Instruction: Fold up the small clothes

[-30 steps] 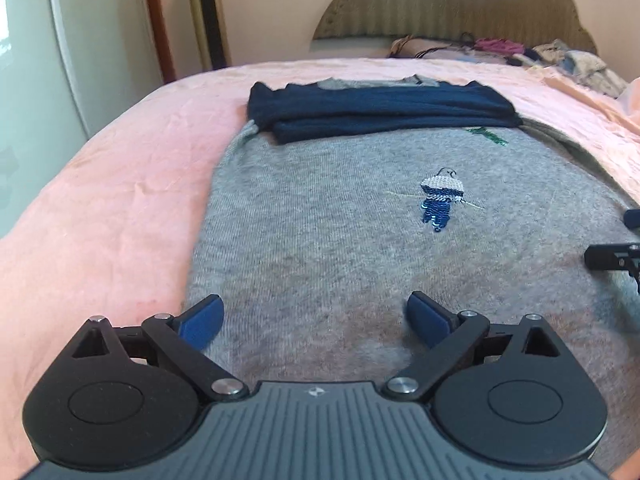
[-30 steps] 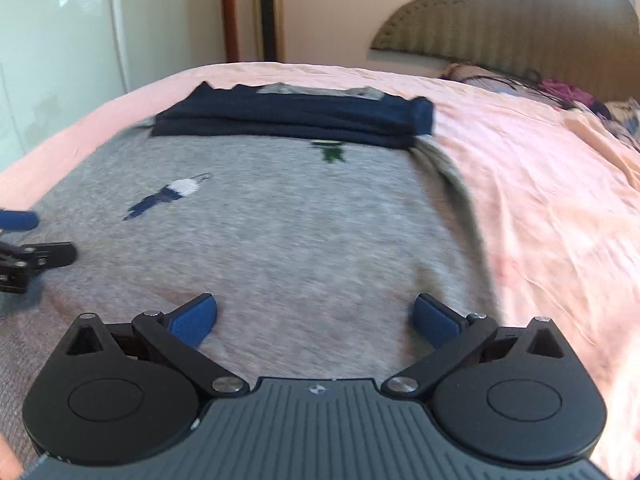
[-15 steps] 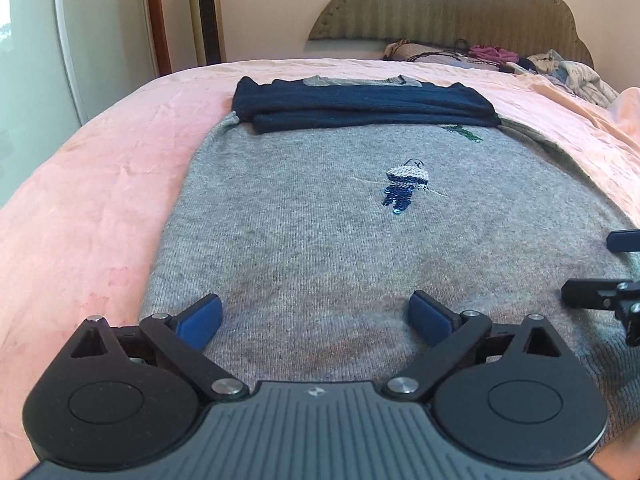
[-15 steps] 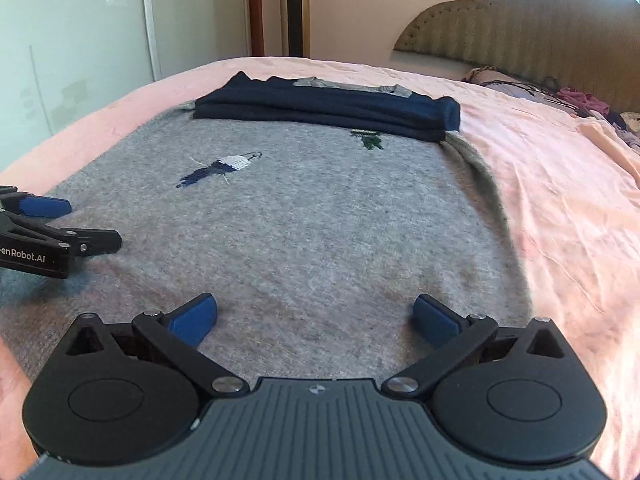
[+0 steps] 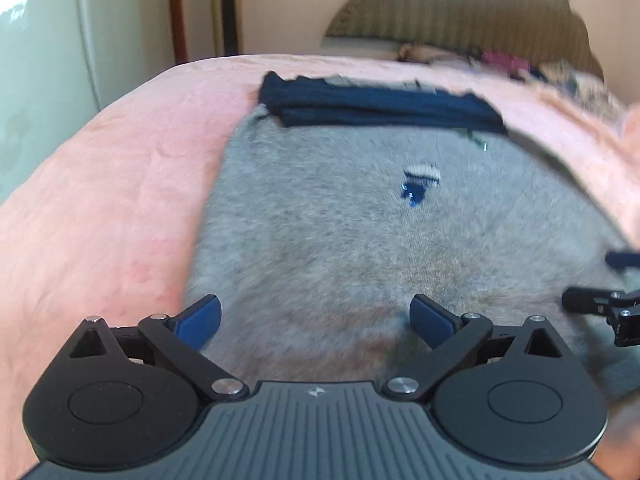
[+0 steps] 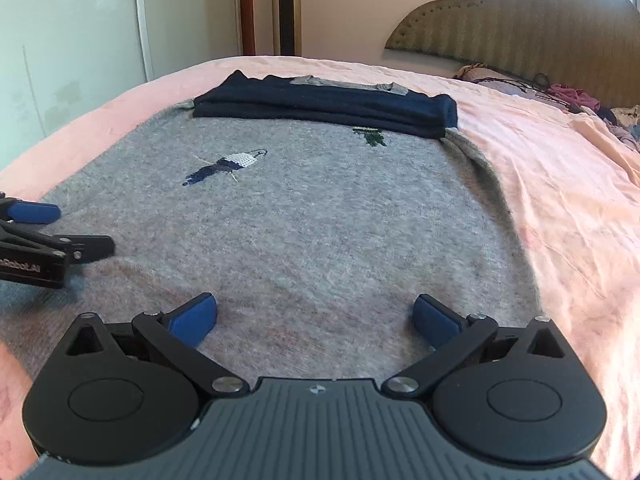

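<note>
Pink bedspread, grey sweater spread flat, padded headboard behind, left claw and right claw released

A pink bedspread covers the bed, backed by a scalloped olive headboard against a cream wall. A tall gold and black column stands beside a reddish wooden post; daylight reflects off pale glossy wardrobe doors at left
</note>
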### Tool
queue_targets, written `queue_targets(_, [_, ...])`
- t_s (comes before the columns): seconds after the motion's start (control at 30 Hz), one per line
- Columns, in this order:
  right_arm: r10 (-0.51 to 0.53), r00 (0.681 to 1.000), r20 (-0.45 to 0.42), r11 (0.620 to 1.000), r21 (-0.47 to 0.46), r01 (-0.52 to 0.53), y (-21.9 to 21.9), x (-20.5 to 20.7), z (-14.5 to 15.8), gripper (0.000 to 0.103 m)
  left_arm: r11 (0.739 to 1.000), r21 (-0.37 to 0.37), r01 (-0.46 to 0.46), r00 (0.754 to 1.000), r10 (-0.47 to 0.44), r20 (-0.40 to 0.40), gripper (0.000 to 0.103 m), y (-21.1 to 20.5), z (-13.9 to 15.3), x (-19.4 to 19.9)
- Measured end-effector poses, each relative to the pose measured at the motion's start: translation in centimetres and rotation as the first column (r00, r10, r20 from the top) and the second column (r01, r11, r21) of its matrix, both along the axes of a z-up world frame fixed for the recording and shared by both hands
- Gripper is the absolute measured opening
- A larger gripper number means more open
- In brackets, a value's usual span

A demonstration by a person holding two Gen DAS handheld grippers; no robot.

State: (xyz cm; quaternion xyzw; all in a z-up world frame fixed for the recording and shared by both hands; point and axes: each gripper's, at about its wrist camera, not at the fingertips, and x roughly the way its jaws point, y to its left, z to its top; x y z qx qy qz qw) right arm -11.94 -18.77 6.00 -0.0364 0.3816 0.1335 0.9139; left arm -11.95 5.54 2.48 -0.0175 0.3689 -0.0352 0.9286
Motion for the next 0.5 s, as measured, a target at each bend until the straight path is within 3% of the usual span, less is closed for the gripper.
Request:
queue_targets(0.1, [-0.026, 0.999, -0.037, 0.986, 0.164, 0.031, -3.3, -1.8, 1.8, 0.103, 0.991, -0.120, -0.063, 0.998, 0.060, -0.022, 0.101, 3.6, 0.7, -2.0])
queue_targets(0.17, [-0.073, 0.996, -0.059, 0.955, 0.283, 0.087, -6.5, -3.1, 2.8, 0.103, 0.958, -0.269, -0.094, 0.993, 0.070, -0.095, 0.101, 6.3, 0.3, -2.7])
queue_targets(0.27, [-0.119, 0.980, -0.159, 0.885, 0.431, 0.177, -11.2, -4.0, 3.0, 0.103, 0.846, -0.524, -0.097, 0.988, 0.020, -0.152, 0.101, 9.4, -0.6, -3.2])
queue_targets(0.4, [-0.110, 0.940, -0.323, 0.800, 0.532, 0.277, -15.6, -4.2, 1.6, 0.099, 0.644, -0.756, -0.114, 0.967, -0.102, -0.232, 0.101, 10.9, -2.3, -2.2])
queue_targets(0.43, [-0.093, 0.931, -0.352, 0.780, 0.556, 0.288, -16.1, -4.1, 1.2, 0.098, 0.617, -0.777, -0.125, 0.964, -0.110, -0.243, 0.101, 10.9, -2.7, -2.0])
queue_targets(0.5, [-0.043, 0.923, -0.382, 0.748, 0.599, 0.284, -16.8, -4.2, 0.7, 0.097, 0.610, -0.783, -0.123, 0.963, -0.119, -0.243, 0.100, 10.7, -2.8, -1.8])
